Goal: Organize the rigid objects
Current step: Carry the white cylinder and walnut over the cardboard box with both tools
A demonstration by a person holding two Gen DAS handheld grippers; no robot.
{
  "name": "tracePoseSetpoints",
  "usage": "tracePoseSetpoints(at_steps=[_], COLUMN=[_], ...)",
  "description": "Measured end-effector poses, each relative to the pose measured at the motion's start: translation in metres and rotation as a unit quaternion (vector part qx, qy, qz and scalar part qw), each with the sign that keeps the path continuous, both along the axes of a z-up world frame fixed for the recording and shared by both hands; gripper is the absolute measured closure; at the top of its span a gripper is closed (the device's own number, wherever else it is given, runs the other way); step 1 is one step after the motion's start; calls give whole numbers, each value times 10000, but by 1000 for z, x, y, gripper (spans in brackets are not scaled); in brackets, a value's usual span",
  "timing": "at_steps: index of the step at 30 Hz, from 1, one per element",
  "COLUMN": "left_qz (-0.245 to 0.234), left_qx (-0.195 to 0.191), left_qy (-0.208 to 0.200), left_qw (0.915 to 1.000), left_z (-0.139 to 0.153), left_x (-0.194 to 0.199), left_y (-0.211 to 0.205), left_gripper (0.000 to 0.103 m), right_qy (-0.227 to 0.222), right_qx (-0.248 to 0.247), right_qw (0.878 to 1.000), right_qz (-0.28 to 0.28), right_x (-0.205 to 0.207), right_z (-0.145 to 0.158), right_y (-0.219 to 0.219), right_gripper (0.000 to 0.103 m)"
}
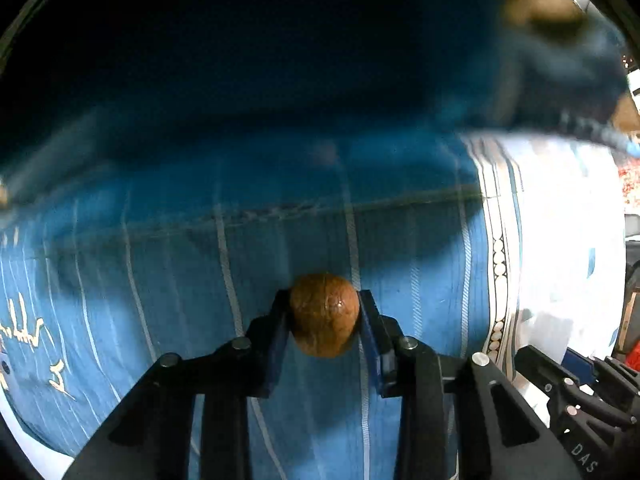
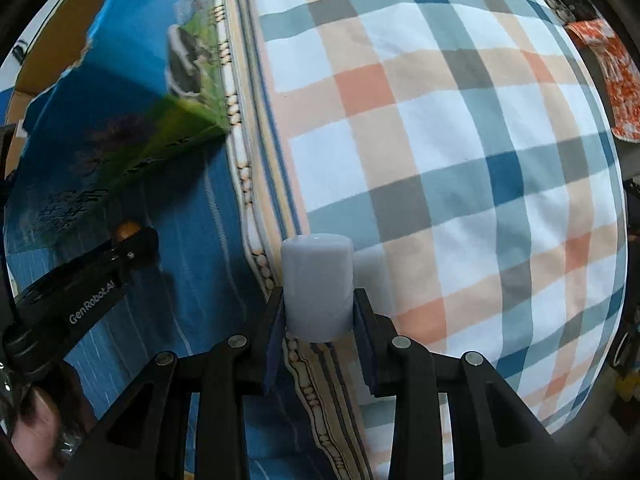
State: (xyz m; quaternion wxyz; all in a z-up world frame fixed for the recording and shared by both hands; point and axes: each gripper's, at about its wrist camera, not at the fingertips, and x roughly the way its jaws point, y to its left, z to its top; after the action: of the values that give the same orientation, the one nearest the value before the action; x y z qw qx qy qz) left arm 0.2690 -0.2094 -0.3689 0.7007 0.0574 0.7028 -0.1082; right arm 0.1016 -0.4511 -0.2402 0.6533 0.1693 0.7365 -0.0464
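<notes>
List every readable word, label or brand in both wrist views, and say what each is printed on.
"GenRobot.AI": white print on the left gripper, seen from the right wrist.
"DAS": partial letters on the right gripper's black body.
Gold script on the blue cloth: unreadable.
Dark characters on the green box: blurred.

Readable lettering on the gripper frames

In the right wrist view, white letters reading "GenRobot.AI" run along the black side of the left gripper [image 2: 132, 240], at about 8 o'clock in that picture. In the left wrist view, the white letters "DAS" stand on the black frame of the right gripper [image 1: 576, 364], at about 4 o'clock near the rim, the rest cut off. Pale cursive strokes sit on the blue cloth [image 1: 280, 248] at 9 o'clock, not legible. Dark print on the green box [image 2: 120, 152], at 10 o'clock in the right wrist view, is too blurred to read.
</notes>
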Motion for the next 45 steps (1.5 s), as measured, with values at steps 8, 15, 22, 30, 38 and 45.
tracePoseSetpoints(at_steps=[8,15,22,30,38,45], left_qz=[135,236,320,412,498,534], left_qx=[34,-110,-157,-188,-366,-728], left_qy=[-167,-455,-659,-618,-834,-1334], left_qw=[9998,9986,9972,9971,9946,9869], left_z=[22,71,107,102,128,194], left_x=[-20,-48,-70,-84,-88,-59], left_y=[29,52,88,100,109,116], left_gripper=[73,73,73,73,73,73], right_qy=[-184,-397,-371,-232,-562,-1185], right_qx=[-116,-221,-188,-78,10,220], right_qw=[9990,9956,9927,9909,9883,9811], right_qz=[402,822,1134,1320,1417,1513], right_x=[14,3,-33,-29,-17,18], right_z=[17,39,46,38,71,148], right_y=[30,67,101,115,122,112], right_gripper=[68,68,68,69,69,69])
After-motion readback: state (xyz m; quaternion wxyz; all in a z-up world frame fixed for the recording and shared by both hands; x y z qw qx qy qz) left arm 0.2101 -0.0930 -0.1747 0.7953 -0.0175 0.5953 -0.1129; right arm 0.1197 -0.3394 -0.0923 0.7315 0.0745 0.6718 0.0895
